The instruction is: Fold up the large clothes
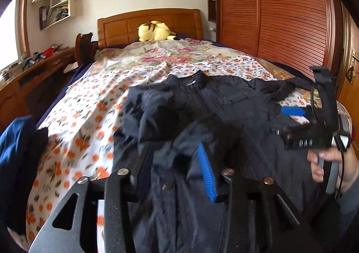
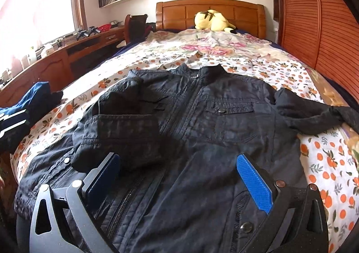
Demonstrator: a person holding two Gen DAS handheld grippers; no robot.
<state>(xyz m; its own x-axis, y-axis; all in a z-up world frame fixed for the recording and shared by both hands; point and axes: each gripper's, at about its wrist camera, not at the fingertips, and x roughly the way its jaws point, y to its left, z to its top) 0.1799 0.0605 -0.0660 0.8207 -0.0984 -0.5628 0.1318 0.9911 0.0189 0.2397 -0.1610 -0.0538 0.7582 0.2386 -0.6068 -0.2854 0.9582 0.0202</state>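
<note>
A black zip jacket (image 2: 202, 118) lies front-up on the floral bed, collar toward the headboard. Its left sleeve (image 2: 125, 127) is folded across the chest; the right sleeve (image 2: 314, 116) trails off to the right. My left gripper (image 1: 175, 163) is shut on a bunch of the jacket's lower fabric (image 1: 179, 185), which drapes over its blue pad (image 1: 206, 172). My right gripper (image 2: 179, 163) is open and empty, its blue pads (image 2: 253, 181) spread above the jacket's lower front; it also shows at the right of the left wrist view (image 1: 314, 123), with a hand on it.
A blue garment (image 2: 29, 105) lies at the bed's left edge. A yellow plush toy (image 2: 213, 21) sits by the wooden headboard (image 2: 211, 8). A wooden desk (image 2: 74, 51) runs along the left; a slatted wardrobe (image 2: 314, 17) stands on the right.
</note>
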